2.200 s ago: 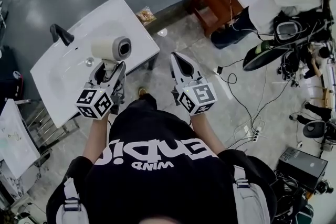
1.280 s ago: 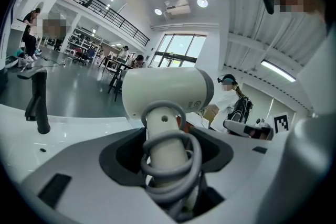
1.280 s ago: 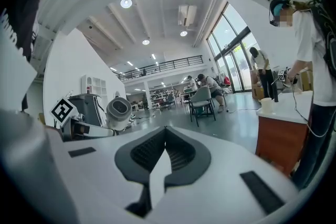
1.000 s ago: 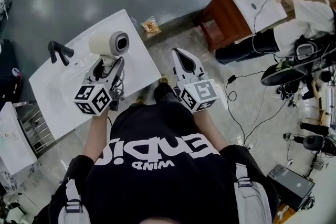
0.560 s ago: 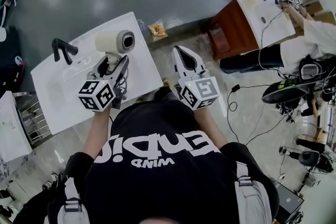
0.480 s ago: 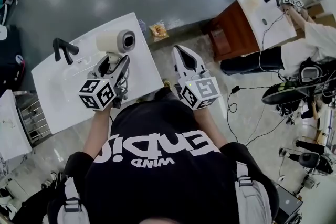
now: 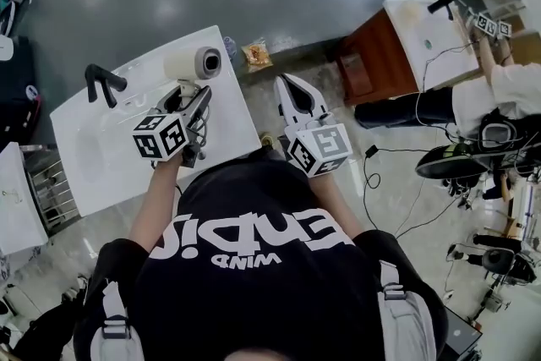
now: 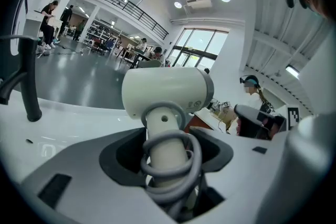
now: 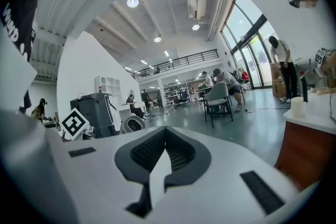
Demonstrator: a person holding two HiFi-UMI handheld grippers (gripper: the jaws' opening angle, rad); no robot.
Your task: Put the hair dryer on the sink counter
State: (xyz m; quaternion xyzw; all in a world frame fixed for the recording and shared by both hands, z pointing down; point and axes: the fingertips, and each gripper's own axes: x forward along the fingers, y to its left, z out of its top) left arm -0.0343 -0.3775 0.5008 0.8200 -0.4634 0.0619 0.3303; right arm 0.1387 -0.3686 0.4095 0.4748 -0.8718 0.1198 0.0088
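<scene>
A cream hair dryer stands upright over the right half of the white sink counter. My left gripper is shut on its handle, which has a grey cord wound round it. In the left gripper view the dryer rises from between the jaws of the left gripper, its barrel pointing right, with the counter behind it. My right gripper hangs past the counter's right edge. The right gripper has its jaw tips together and nothing between them.
A black faucet stands at the counter's back left, also seen as the faucet. A snack bag lies on the floor beyond the counter. A wooden cabinet with another sink, a person and floor cables are to the right.
The left gripper and the dryer have edged a little to the right over the counter, and the barrel has turned more sideways. The right gripper has kept its place.
</scene>
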